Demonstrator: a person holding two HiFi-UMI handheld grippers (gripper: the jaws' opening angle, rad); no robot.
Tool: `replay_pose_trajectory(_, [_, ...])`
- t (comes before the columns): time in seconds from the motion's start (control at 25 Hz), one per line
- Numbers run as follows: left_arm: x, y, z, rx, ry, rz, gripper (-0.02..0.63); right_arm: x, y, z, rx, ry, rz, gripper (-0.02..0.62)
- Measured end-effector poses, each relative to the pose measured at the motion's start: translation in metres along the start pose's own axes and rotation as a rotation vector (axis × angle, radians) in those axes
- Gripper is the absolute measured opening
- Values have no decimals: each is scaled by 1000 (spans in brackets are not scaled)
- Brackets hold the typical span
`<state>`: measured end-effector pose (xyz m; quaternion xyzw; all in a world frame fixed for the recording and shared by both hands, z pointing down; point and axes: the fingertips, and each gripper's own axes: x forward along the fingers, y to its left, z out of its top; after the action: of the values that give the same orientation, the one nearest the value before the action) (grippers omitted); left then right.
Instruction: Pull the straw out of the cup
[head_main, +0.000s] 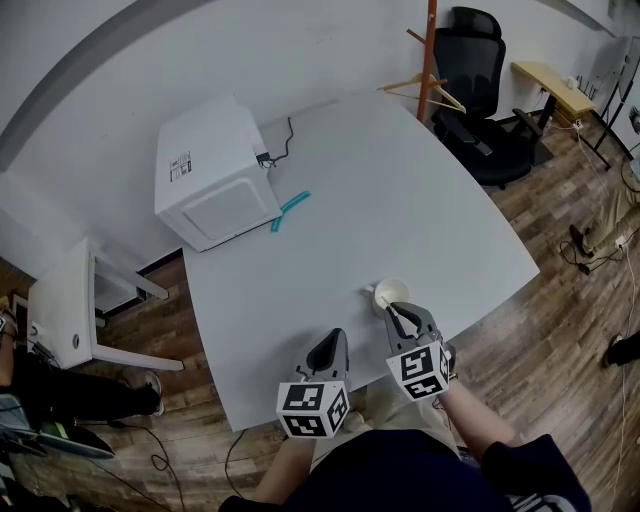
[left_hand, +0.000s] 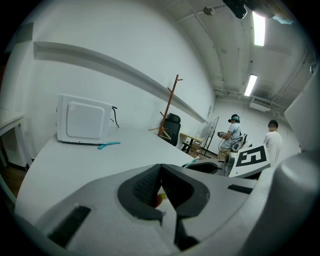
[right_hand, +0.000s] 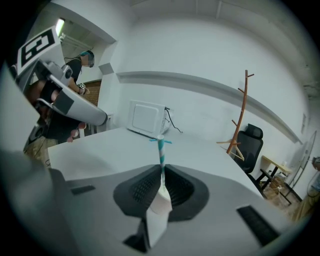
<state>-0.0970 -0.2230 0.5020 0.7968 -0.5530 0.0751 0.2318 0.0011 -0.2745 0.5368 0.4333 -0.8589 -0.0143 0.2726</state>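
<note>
Half the straw (right_hand: 161, 151) inside right tool (right_hand: 161, 171)

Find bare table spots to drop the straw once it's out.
Widest free patch: the middle and right of the table, between the teal item by the microwave and the cup. Also bare: the left strip ahead of the left gripper. Crowded: the near edge, where the right gripper grips the straw at the cup.
</note>
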Motion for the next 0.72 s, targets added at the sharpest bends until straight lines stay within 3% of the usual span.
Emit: replay_pose_trajectory(0.72, [-38,-17,-4,42,-15,-70,15,-65,11,37,26,-108,-117,43])
